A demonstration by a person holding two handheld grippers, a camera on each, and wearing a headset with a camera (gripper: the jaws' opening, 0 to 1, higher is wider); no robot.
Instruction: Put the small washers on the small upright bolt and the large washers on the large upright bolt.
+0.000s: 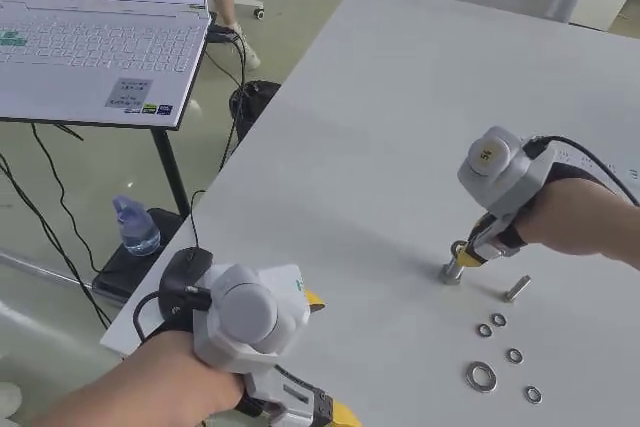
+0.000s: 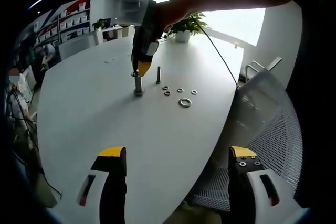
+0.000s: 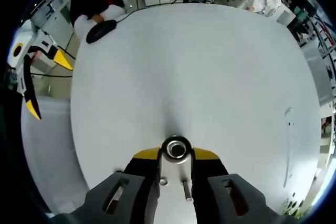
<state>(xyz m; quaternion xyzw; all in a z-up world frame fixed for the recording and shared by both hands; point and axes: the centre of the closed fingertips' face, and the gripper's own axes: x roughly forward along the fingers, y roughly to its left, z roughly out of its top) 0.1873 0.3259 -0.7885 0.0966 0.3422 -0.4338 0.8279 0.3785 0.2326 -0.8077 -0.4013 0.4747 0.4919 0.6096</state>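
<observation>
Our head cam looks down from near left over the white matte tabletop (image 1: 400, 97). Left gripper cam sits low at the table edge, facing across, far from the work. Right gripper cam looks straight down, v. close on the large steel washer (image 3: 176, 149). Head & left cams share the large upright steel bolt (image 1: 450, 269).

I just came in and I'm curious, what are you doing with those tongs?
The right tongs hold a large washer on top of the large bolt. The left tongs are open and empty. Four small washers and another large washer lie on the table near the small bolt.
</observation>
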